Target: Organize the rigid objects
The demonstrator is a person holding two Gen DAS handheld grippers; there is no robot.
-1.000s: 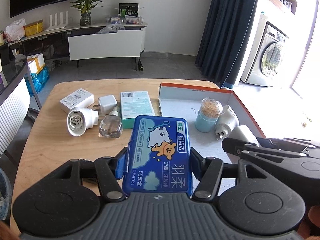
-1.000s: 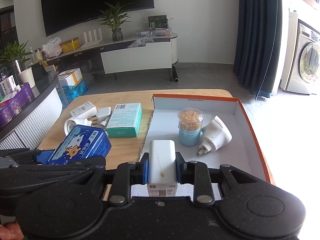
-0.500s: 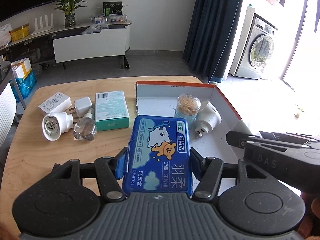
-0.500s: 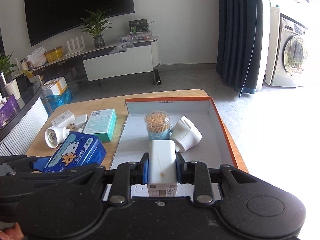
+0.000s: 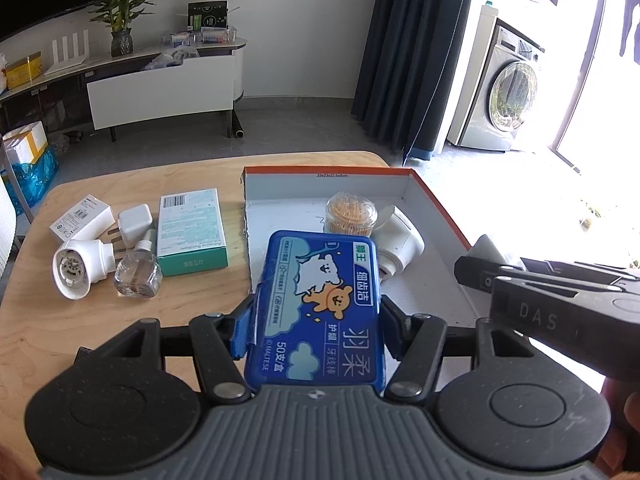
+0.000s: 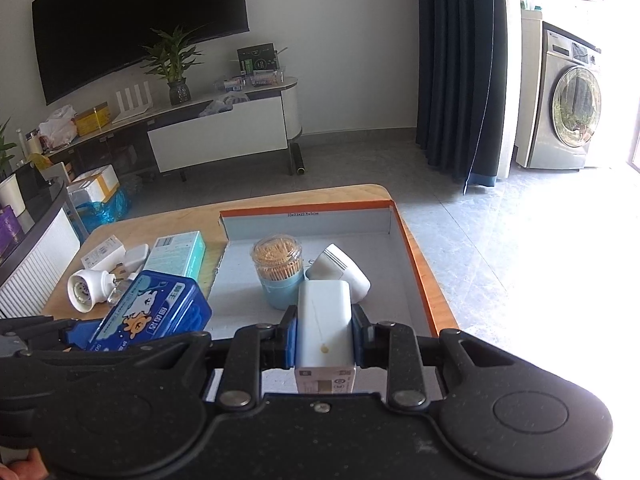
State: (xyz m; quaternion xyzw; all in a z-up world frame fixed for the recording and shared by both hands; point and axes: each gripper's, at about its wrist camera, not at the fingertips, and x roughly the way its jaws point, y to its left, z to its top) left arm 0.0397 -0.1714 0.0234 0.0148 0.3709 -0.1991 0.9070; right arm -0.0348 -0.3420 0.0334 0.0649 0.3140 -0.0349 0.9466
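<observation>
left wrist view: both grippers loaded near the tray [image 5: 436, 204]
left gripper [image 5: 316, 320] clamps blue floss box [image 5: 320, 304] lengthwise; right gripper [image 6: 324, 340] clamps white charger [image 6: 325, 320]; tray lies just ahead.

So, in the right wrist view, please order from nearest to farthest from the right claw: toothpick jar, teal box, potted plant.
1. Toothpick jar, in the tray ahead of the right claw.
2. Teal box, on the table, left.
3. Potted plant, on the far cabinet.

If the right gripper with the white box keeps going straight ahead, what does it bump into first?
Probably the toothpick jar, standing just ahead of the white box that the right gripper holds, inside the tray. The white plug sits close beside it; depth is hard to judge.
</observation>
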